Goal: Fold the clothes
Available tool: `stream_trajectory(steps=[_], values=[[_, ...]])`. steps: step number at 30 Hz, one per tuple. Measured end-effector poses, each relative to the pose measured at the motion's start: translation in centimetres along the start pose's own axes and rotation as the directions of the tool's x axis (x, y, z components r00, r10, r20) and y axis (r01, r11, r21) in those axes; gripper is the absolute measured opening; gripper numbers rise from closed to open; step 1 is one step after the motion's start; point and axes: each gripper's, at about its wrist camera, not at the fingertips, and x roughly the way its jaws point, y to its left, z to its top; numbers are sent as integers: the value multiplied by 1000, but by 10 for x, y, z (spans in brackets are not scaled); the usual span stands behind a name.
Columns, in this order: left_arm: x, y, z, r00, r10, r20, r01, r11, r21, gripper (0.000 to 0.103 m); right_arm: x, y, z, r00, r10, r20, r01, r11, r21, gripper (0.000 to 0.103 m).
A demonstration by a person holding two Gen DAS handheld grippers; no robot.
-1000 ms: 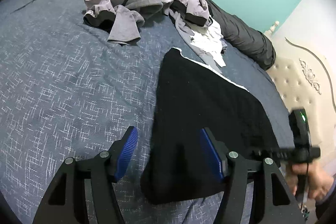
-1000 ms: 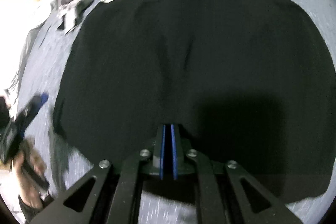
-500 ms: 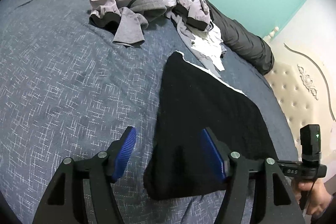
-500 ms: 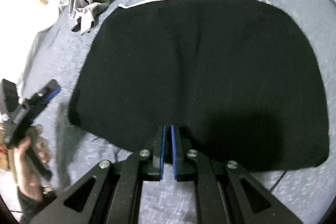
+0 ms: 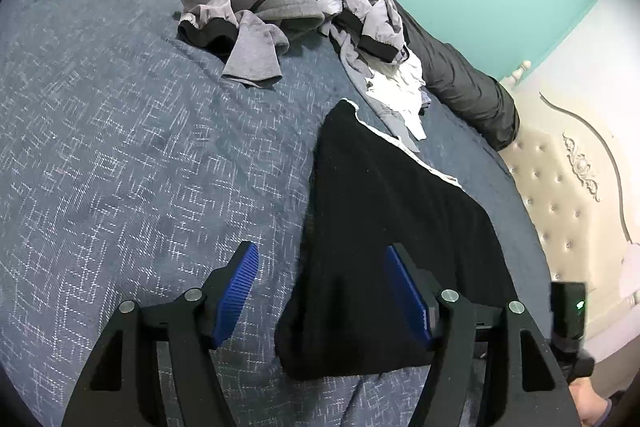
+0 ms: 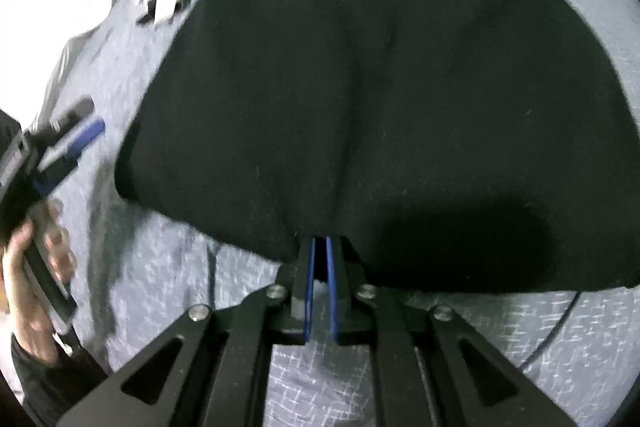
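- Black knit fabric fills both my views: the black garment [image 5: 392, 227] lies flat on the bed [image 5: 120, 155], already doubled over, I judge, since a thin white edge [image 5: 404, 143] peeks out along its far side.
- My left hand-held gripper [image 5: 322, 291] hovers with its jaws apart over the garment's near corner; 1 blue pad [image 5: 236, 293] sits above bare bedspread and the other above the black cloth, and nothing is pinched between them. I read that as a gripper lined up to take this corner.
- My right hand-held gripper [image 6: 320, 267] has its 2 blue pads drawn together right at the garment's near hem. A fold of the black cloth seems to run into the tips, with a crease rising from that spot, so I take it as clamped on the hem, though the fabric is too dark to be sure.
- Holding the hem there makes sense: it gives me a handle on the long edge for the next fold.
- In the right view the other hand [image 6: 36, 267] and its tool sit off the garment's left end, well apart from my right tips, which suits a 2-point lift.
- The pile of grey clothes [image 5: 276, 11] and a white piece [image 5: 400, 87] wait near the dark pillow [image 5: 460, 83], clear of the working area.
- Folding looks part done on this 1 item only.
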Motion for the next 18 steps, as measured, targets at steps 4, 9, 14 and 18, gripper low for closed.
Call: stream_trajectory(steps=[4,9,14,18], values=[[-2,0,1,1000,-11,-9,11,1000,-7,70,-15,-10,-9,998,37,43,-38,999,29,5],[-1,1,-3,998,-34,-51,32,999,-37,71,-47,-40,-20,983,54,173,-73,992,102,5],[7,1,-17,993,-28,-114,21,998,-66,71,-73,-88,-34,968,48,247,-94,979,179,5],[15,2,-34,986,-4,-164,-10,997,-83,71,-89,-119,-50,960,68,270,-131,966,223,5]])
